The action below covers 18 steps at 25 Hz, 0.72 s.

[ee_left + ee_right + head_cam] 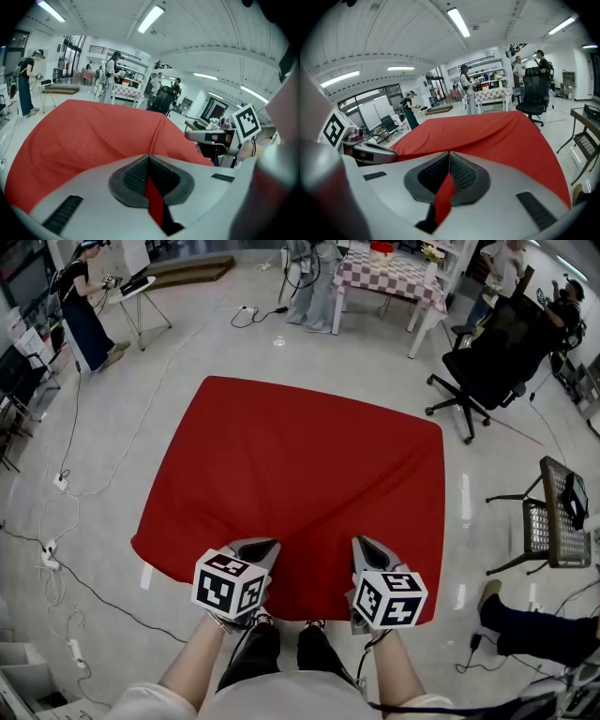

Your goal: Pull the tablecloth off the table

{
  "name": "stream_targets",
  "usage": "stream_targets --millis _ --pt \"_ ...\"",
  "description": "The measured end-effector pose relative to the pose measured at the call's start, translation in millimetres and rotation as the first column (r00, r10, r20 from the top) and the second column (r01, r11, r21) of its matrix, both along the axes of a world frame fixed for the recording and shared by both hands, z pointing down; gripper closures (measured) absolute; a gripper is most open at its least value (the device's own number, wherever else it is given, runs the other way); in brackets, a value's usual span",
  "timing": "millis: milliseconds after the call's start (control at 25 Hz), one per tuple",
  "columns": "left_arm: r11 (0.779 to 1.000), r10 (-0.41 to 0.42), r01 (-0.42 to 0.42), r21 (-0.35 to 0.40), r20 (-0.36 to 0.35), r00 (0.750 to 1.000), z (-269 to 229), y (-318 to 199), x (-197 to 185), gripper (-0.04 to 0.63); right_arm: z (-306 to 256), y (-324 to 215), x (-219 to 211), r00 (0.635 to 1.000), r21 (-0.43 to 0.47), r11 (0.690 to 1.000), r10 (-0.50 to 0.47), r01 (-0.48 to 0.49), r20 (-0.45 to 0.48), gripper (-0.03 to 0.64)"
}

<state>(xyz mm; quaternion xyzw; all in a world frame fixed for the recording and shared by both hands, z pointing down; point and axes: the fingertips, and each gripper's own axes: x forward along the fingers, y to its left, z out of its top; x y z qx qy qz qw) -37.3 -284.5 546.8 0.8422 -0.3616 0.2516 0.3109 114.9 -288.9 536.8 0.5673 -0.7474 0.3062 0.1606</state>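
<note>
The red tablecloth (291,484) lies spread over the table and covers it completely, so you see nothing of the table itself. Your left tool (265,547) and your right tool (362,544) are both at the near edge of the tablecloth, a little apart from each other. Each one is closed on a pinch of the red fabric.

In my judgement the cloth is light and soft. It will keep no shape and will fold and follow the pull. The weave looks matt, so it probably does not slip easily from the ribbed pads (133,176). But only a thin strip is held, and a sudden jerk could draw it out. The near hem seems the right place to hold, with the tools apart so that the pull goes evenly.

The head view shows the whole outline of the tablecloth, the floor (187,343) around it and an office chair (487,362) beyond its far right corner, but not the grip. Each tool's own view shows the grip: a red strip between the closed pads, and a ridge of fabric running to the pinch.
</note>
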Motion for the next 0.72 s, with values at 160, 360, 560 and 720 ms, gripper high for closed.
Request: stream_targets --millis 160,360,560,720 --pt "0.999 -0.038 0.04 0.032 -0.04 0.998 -19.4 -6.2 -5.9 0.581 -1.8 -3.6 -3.6 1.0 0.007 1.0 -0.016 0.016 0.003 0.591" --pt "0.995 -0.075 0.078 0.065 -0.047 0.996 -33.5 -7.9 -11.0 0.581 -7.1 -7.3 -5.9 0.999 0.024 0.999 -0.035 0.035 0.001 0.591" --pt "0.959 -0.059 0.152 0.238 -0.36 0.931 -115.2 -10.8 -3.8 0.583 -12.6 -8.4 -3.3 0.999 0.036 0.999 -0.037 0.037 0.012 0.591" --pt "0.931 -0.1 0.106 0.35 -0.033 0.994 -142.9 -48.0 -26.6 0.581 -16.5 -14.0 -3.3 0.999 0.045 0.999 -0.017 0.015 0.046 0.591"
